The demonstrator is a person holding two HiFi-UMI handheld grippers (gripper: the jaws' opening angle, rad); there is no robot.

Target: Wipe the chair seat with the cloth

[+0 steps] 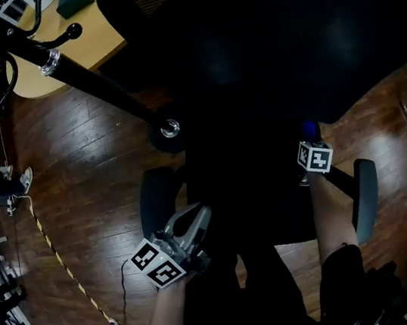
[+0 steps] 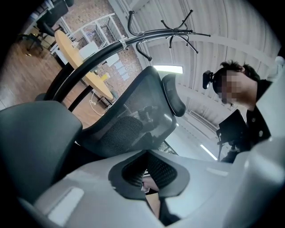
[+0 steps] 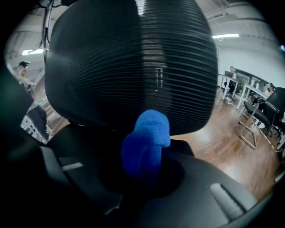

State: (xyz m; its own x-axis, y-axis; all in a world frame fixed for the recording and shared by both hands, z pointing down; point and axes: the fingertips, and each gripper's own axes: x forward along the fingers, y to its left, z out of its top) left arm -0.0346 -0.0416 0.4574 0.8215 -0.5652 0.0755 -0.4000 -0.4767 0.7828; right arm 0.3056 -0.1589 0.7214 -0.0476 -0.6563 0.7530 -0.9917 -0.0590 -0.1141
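Dark wooden flooring (image 1: 86,146) spreads under a round wooden table (image 1: 72,37) at upper left, where a black coat stand (image 1: 91,80) slants across. Below it we hold the left gripper (image 1: 196,219) just beside the left armrest (image 1: 155,196) of a black mesh office chair (image 1: 283,38), its grey jaws pressed together with nothing between them. The chair seat (image 1: 263,202) lies between our two tools, almost lost in shadow. Over its right side the right gripper (image 1: 312,144) pinches a blue cloth (image 3: 147,140), which bulges out past the jaws toward the mesh backrest. We cannot tell whether the cloth touches the seat. The right armrest (image 1: 366,197) stands just beside it.
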